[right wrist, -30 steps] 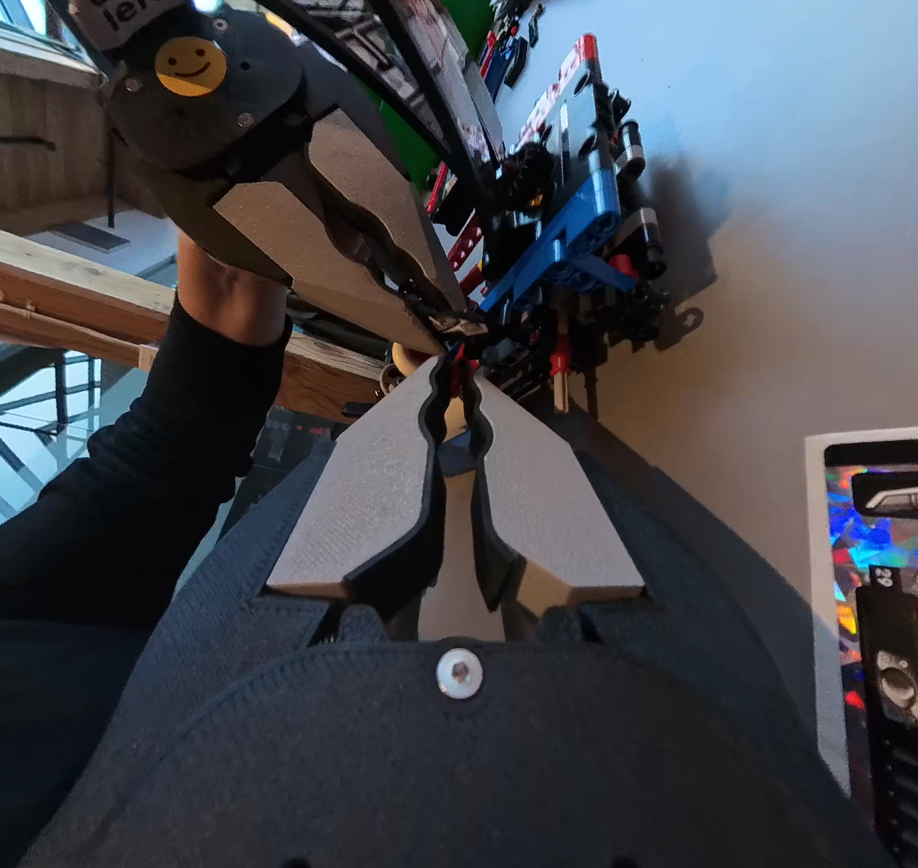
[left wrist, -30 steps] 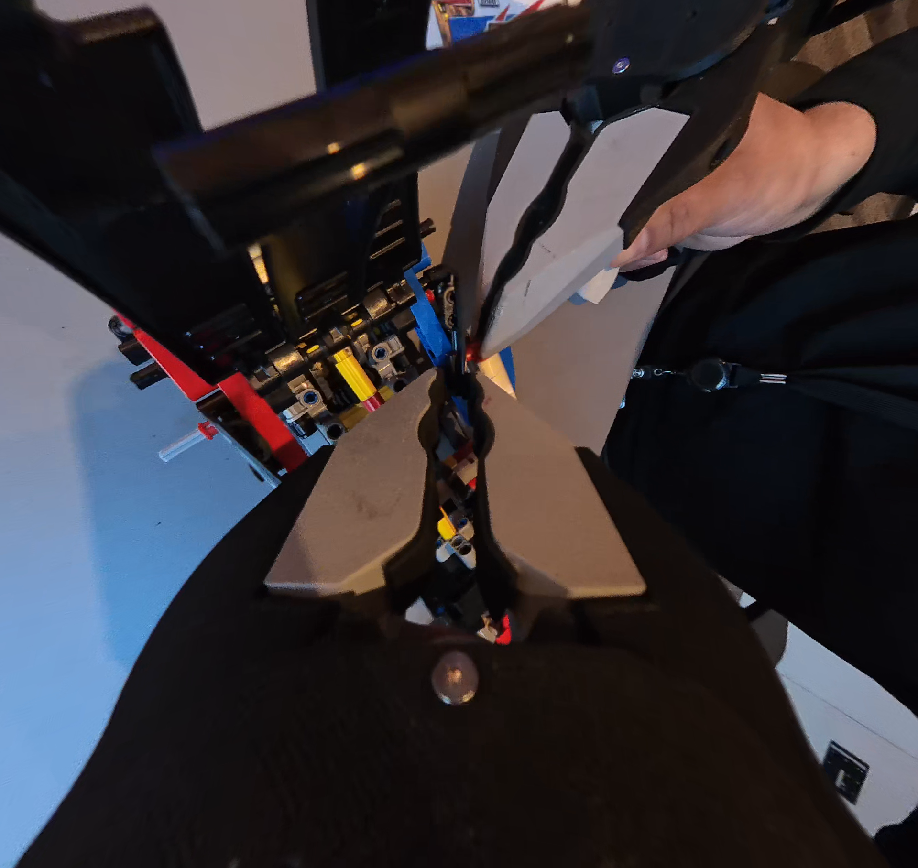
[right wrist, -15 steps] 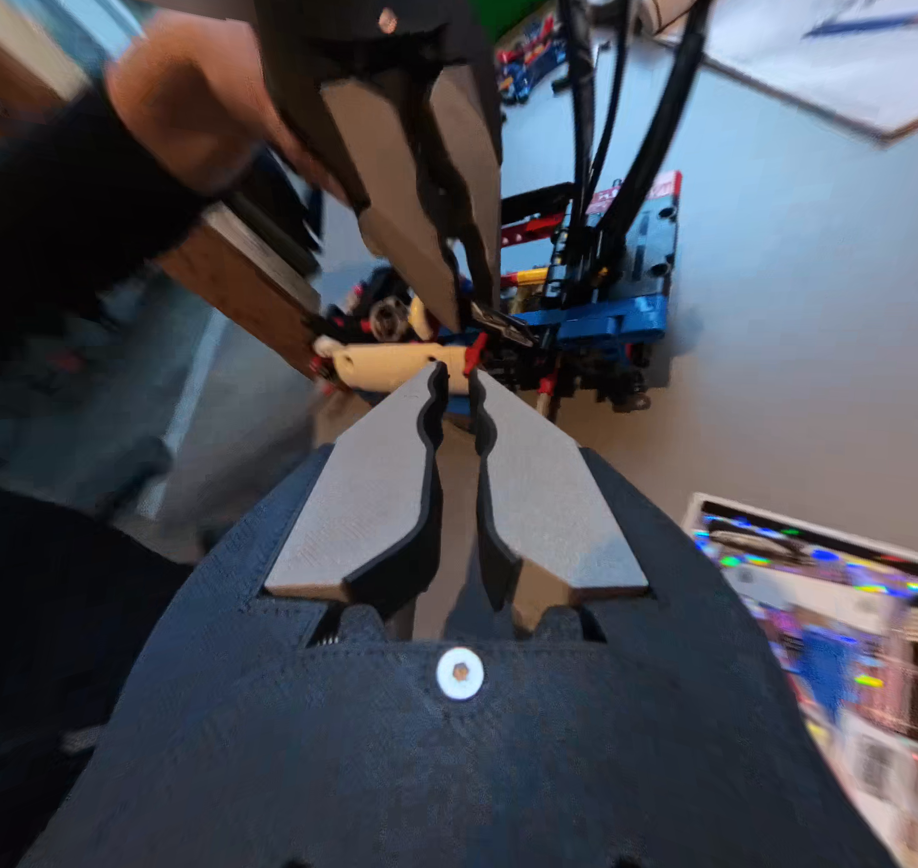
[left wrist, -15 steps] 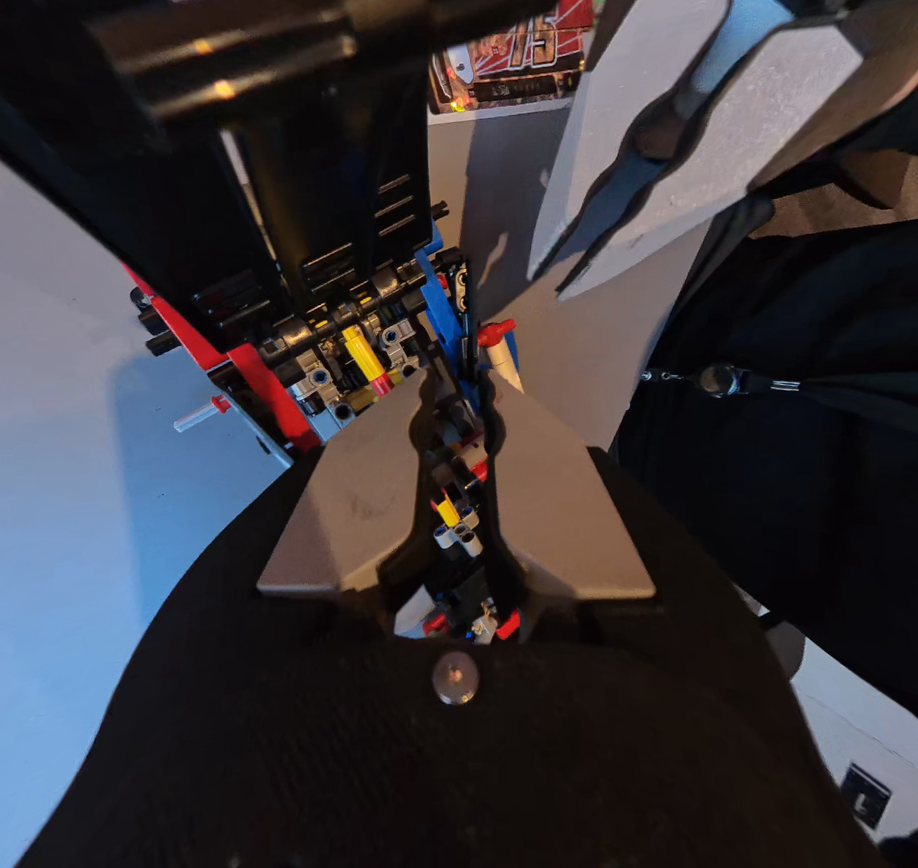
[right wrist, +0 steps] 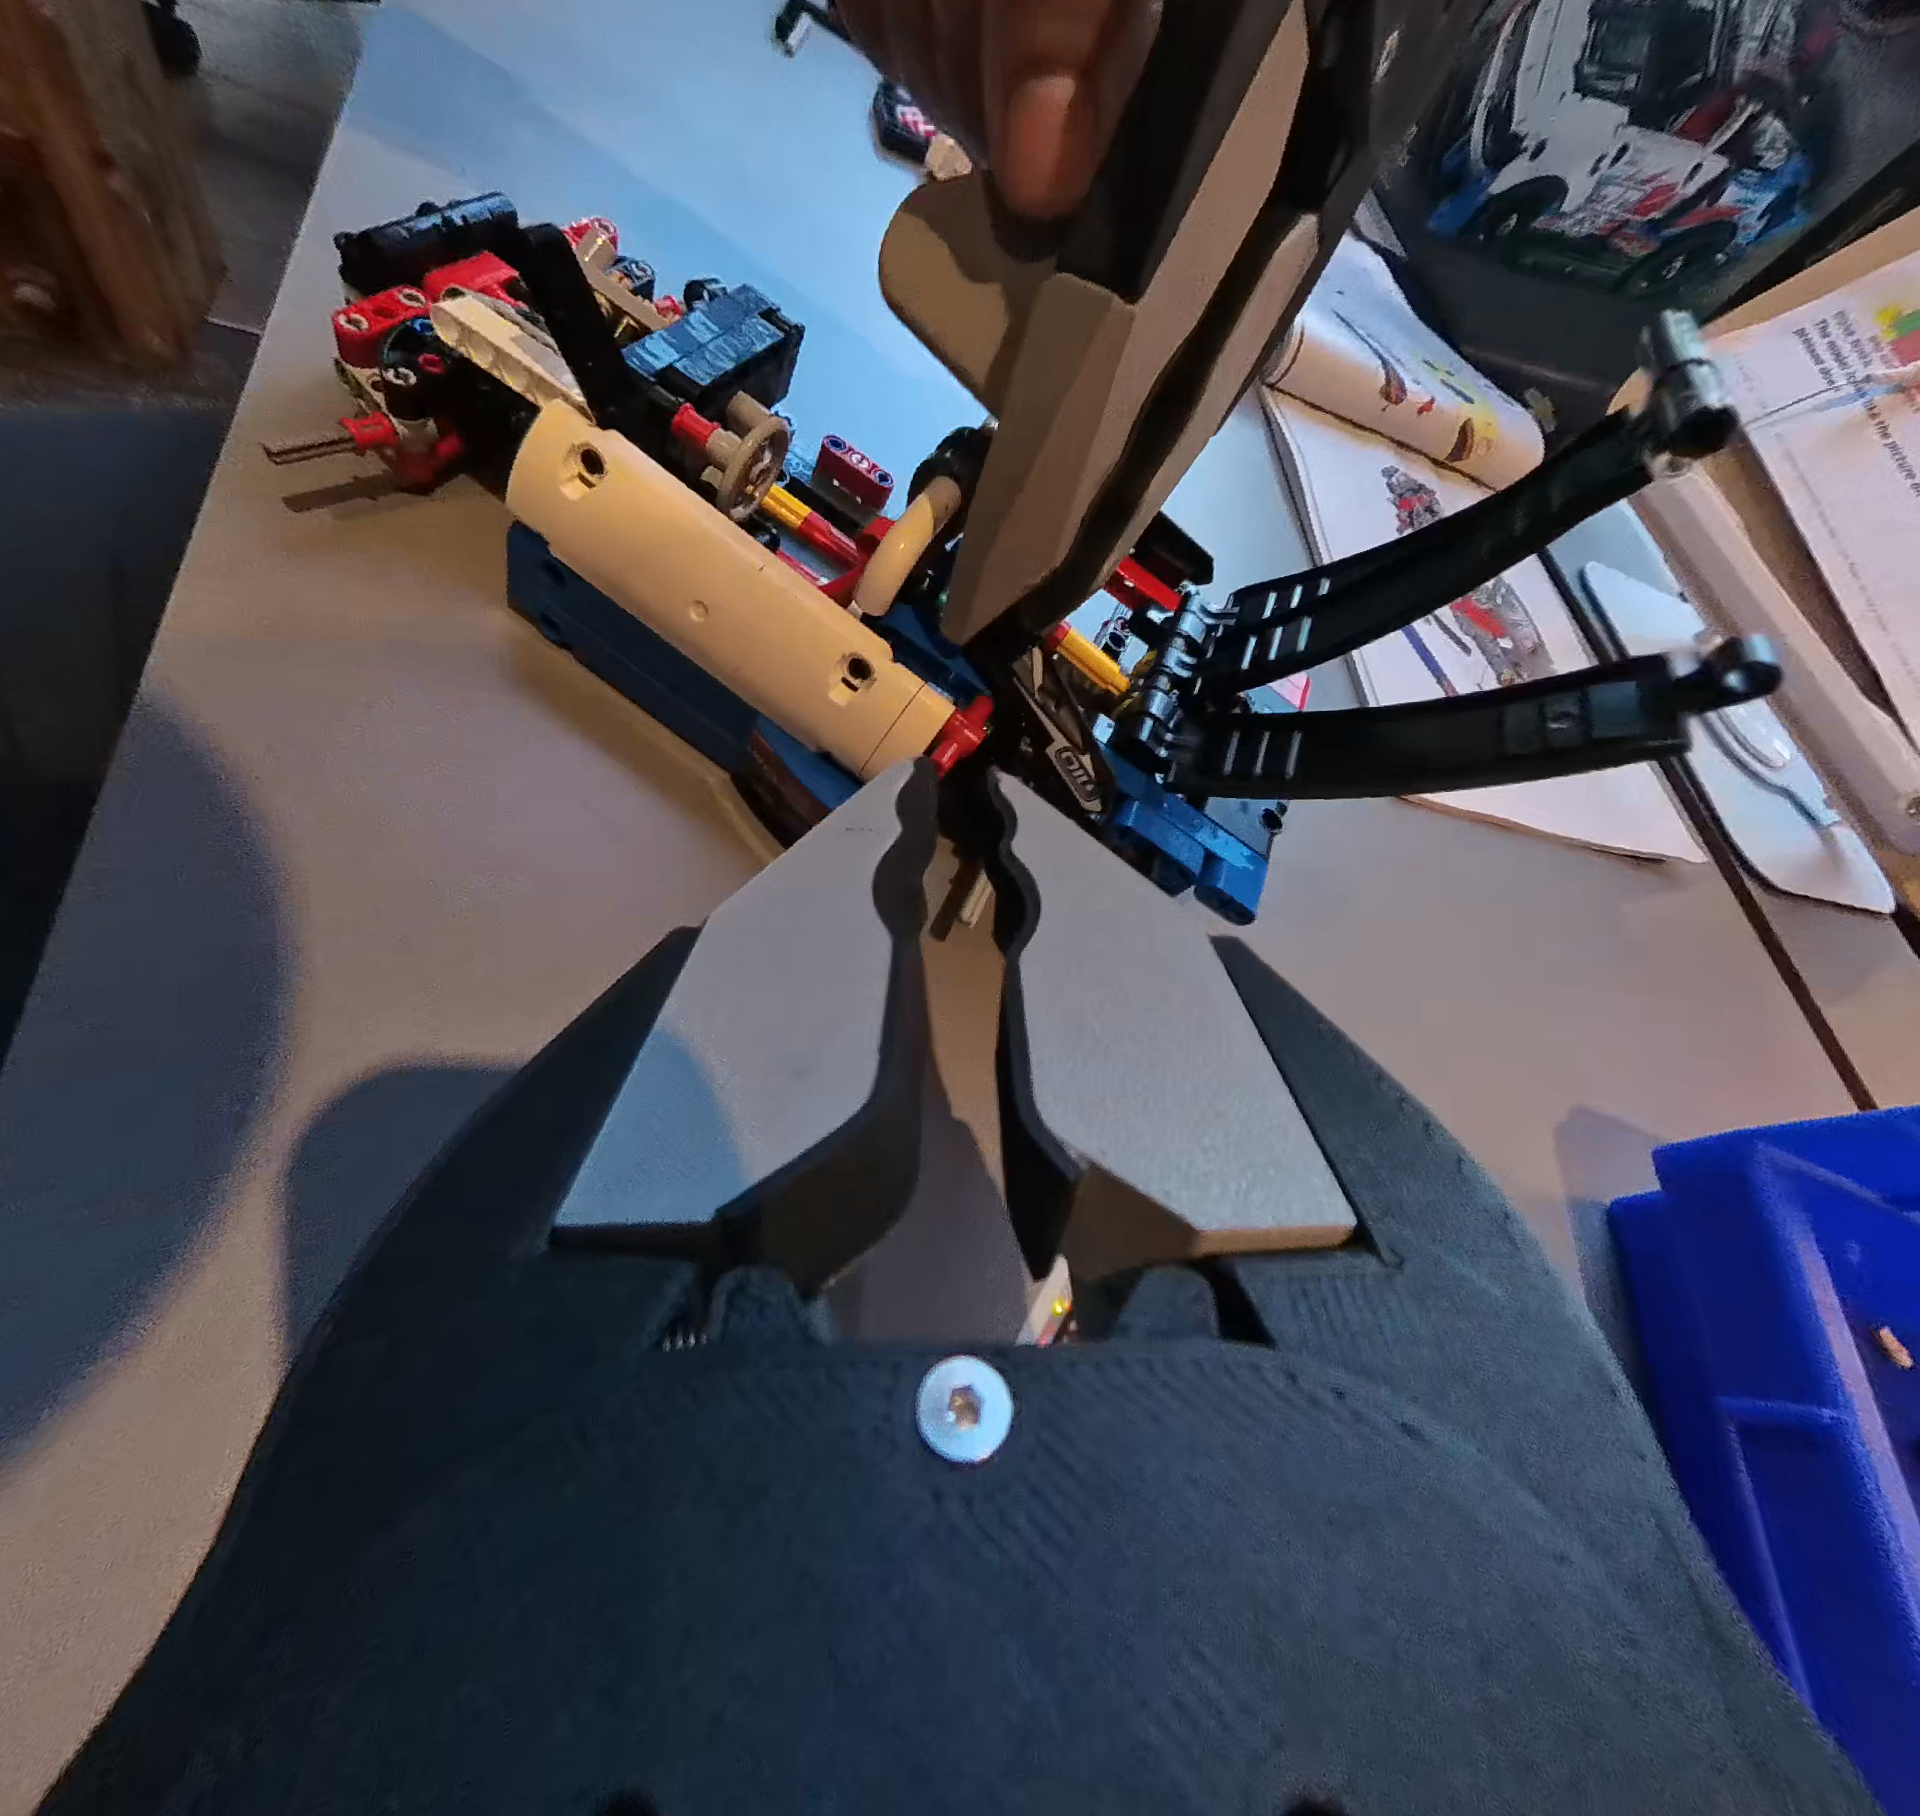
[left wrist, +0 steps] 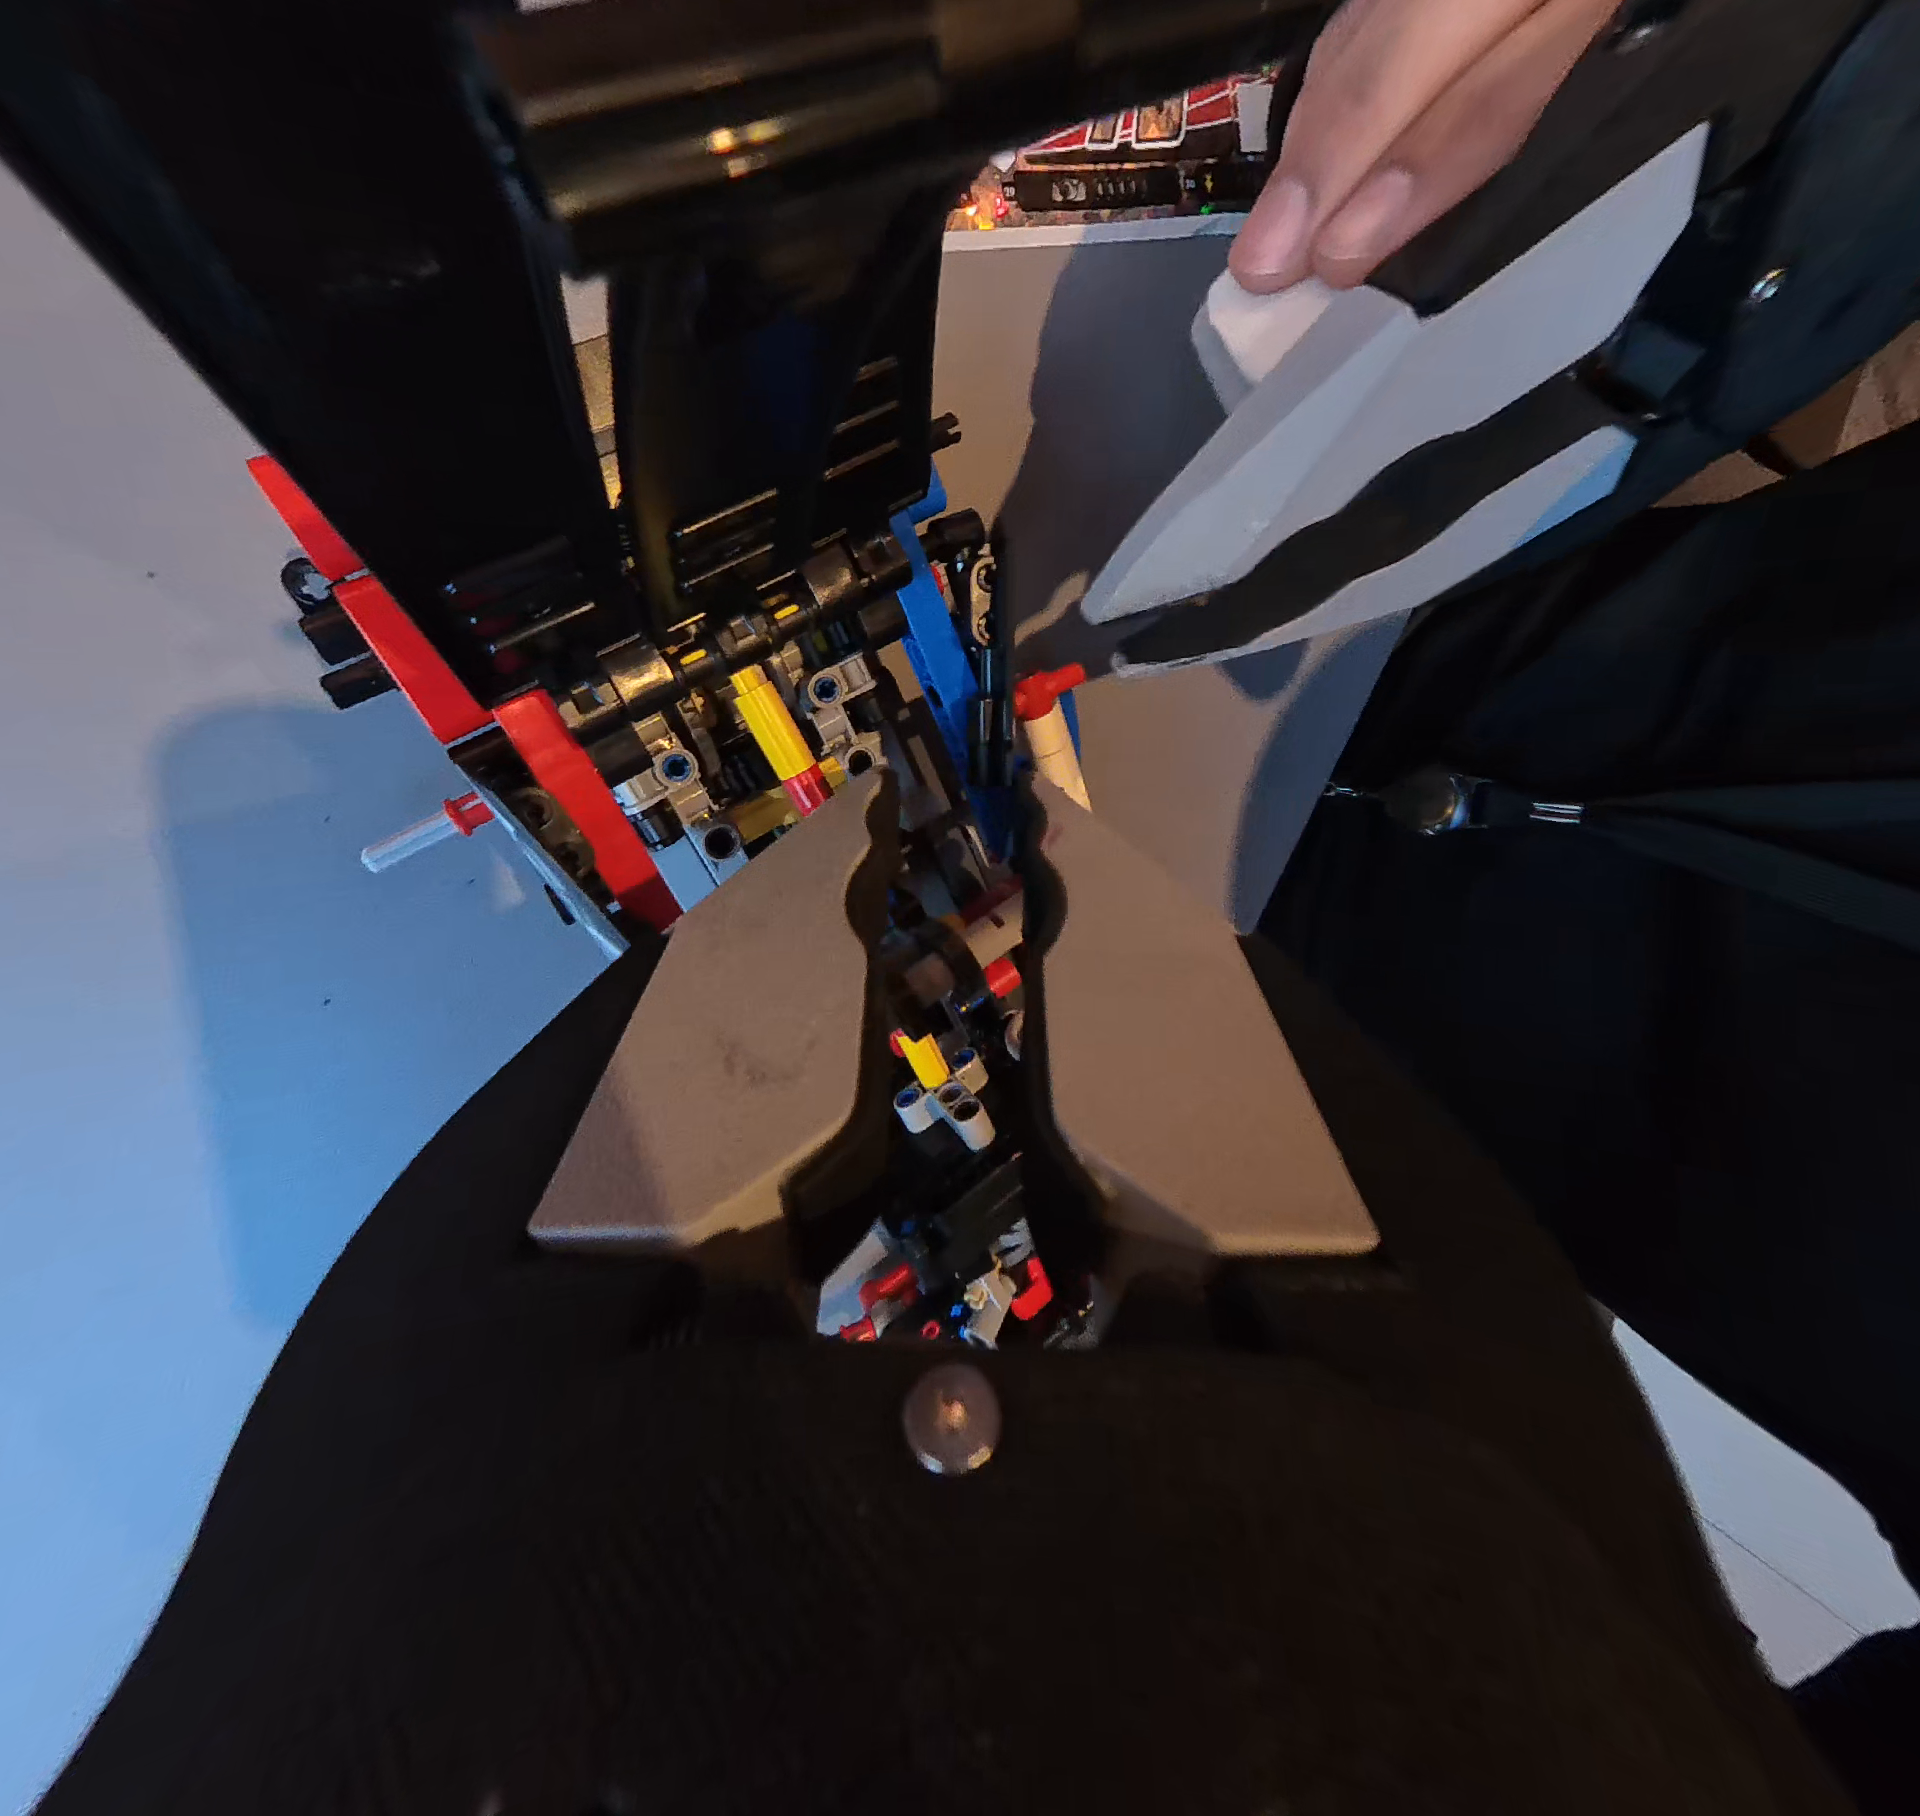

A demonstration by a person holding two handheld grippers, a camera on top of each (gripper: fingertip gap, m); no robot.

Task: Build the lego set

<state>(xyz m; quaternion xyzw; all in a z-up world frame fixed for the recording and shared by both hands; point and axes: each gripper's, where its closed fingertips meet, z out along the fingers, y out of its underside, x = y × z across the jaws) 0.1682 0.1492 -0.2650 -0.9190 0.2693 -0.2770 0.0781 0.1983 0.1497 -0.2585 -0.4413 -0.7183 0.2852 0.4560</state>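
The lego model (right wrist: 707, 582) lies on the grey table (right wrist: 416, 883). It is a long build with a cream cylinder, blue beams and two long black arms (right wrist: 1455, 727) sticking out to the right. My left gripper (left wrist: 956, 795) is shut on the model near a blue beam and comes down from above in the right wrist view (right wrist: 971, 623). My right gripper (right wrist: 956, 774) has its jaws nearly together, its tips at a red pin (right wrist: 961, 732) on the cylinder's end. It shows in the left wrist view (left wrist: 1101, 639) just above that pin (left wrist: 1044, 691). I see nothing clearly held in it.
A blue bin (right wrist: 1787, 1351) stands at the near right. An open instruction booklet (right wrist: 1403, 478), papers (right wrist: 1849, 395) and a lego box (right wrist: 1662, 104) lie behind the black arms. Loose parts (right wrist: 854, 457) sit beyond the model. A hand (left wrist: 1403, 104) holds the right gripper. The grippers are tip to tip, or close to it.
The right gripper drew back from the model's end half a second ago and has come back to the red pin, turned to a new angle. The left gripper keeps its hold.
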